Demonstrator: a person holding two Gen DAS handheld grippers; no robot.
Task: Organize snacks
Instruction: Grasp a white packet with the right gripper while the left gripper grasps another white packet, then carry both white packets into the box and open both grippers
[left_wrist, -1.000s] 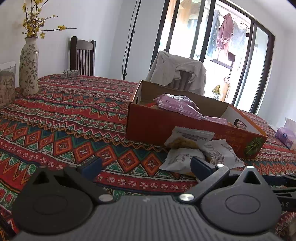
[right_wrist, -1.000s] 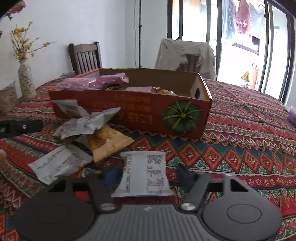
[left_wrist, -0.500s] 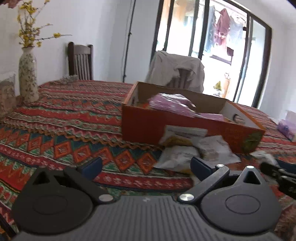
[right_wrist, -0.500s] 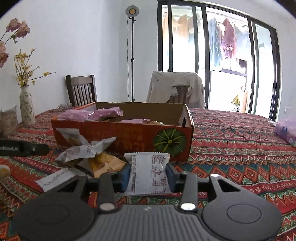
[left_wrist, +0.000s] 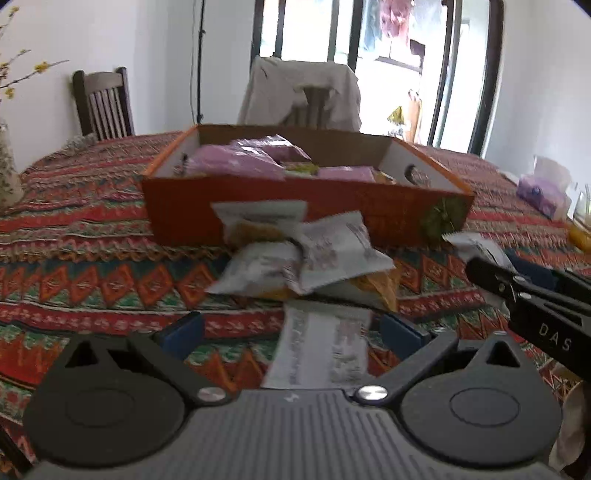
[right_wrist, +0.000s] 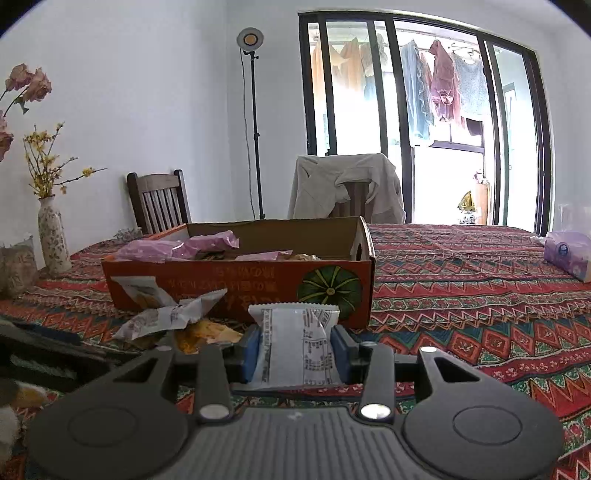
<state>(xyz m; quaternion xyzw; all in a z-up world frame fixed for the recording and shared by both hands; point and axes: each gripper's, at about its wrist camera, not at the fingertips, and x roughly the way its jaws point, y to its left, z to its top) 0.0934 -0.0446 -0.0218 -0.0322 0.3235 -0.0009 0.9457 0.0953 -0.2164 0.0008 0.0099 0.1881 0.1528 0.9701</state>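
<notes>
An orange cardboard box stands on the patterned tablecloth and holds purple snack packets. Several white and yellow packets lie piled against its near wall. My right gripper is shut on a white snack packet, held slightly above the cloth in front of the box. In the left wrist view that gripper comes in from the right with the packet. My left gripper is open, and another white packet lies flat between its fingers, untouched.
A flowered vase stands at the table's left edge. A purple tissue pack lies at the far right. Behind the table are a wooden chair, a cloth-draped chair and a lamp stand.
My right gripper closed on the white packet and raised it a little. My left gripper slid right toward the pile, and a white packet now lies between its open fingers.
</notes>
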